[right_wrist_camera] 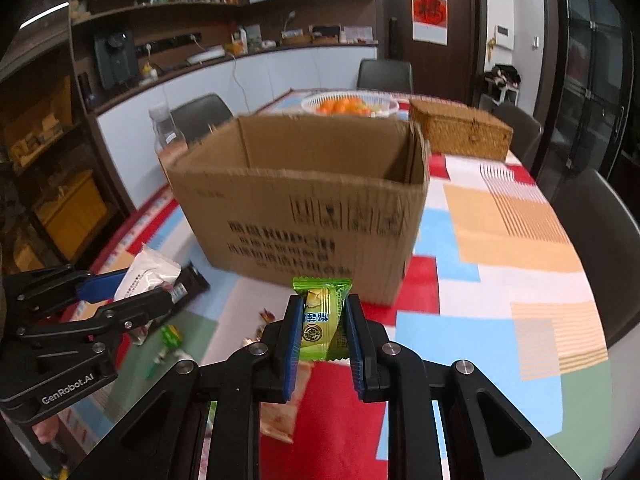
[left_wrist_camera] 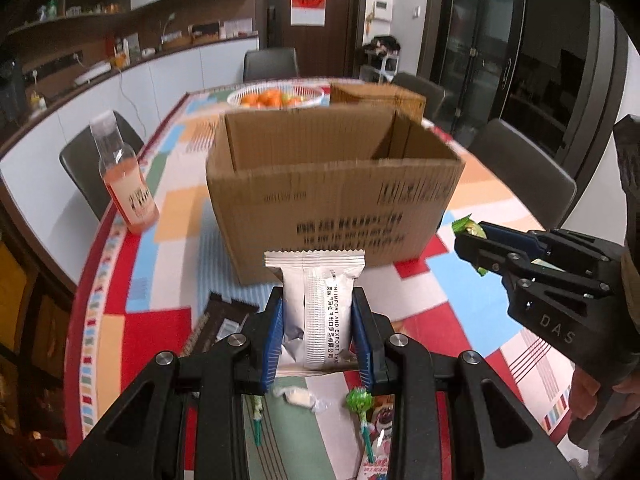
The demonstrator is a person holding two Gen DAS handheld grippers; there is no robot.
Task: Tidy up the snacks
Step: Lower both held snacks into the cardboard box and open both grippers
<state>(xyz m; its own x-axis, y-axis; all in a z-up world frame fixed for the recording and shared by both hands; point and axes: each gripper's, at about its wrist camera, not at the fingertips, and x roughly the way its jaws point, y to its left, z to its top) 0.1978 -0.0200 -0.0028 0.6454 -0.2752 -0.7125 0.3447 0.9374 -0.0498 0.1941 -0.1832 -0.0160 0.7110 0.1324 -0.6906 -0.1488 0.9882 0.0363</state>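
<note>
A: Corrugated cardboard is filling the middle of both views: the open cardboard box (left_wrist_camera: 336, 184) is standing on the table (left_wrist_camera: 472, 264) straight ahead of both sets of tongs, its open top facing up, its printed long side facing us.

B: And both are loaded. The left tongs (left_wrist_camera: 317, 332) are clamping a silver snack packet (left_wrist_camera: 314, 300), held upright with its long axis pointing forward toward the box wall. The right tongs (right_wrist_camera: 323, 332) are pinching a green wrapped candy (right_wrist_camera: 322, 316), also standing on end.

A: So the drop turns on height: each snack is sitting below the box rim and short of the near wall, so I judge both need lifting up and over.

B: Which is nearer?

A: They are looking about level; the fisheye is making that hard to call.

B: The left wrist view is showing leftovers beneath the tongs: a green lollipop (left_wrist_camera: 360, 400), a white wrapped sweet (left_wrist_camera: 298, 398), a dark bar (left_wrist_camera: 212, 328).

A: The right wrist view is showing more of the box's bare inner walls, though its floor is hidden.
</note>
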